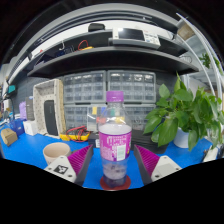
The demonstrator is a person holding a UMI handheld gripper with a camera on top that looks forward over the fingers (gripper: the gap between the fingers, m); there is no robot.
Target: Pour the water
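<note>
A clear water bottle [115, 135] with a pink cap and a purple-pink label stands upright on a small red coaster [114, 184] on the blue table [30, 152]. My gripper [113, 162] is open. Its two magenta pads [82, 160] flank the bottle's lower half, with a narrow gap on each side. The bottle rests on its own base between the fingers. A beige cup [57, 151] stands on the table to the left, just outside the left finger.
A leafy green plant in a white pot [185, 112] stands close on the right. Behind the bottle is a grey cabinet of small drawers [112, 88], with shelves of boxes above. Small items [72, 133] lie at the back left.
</note>
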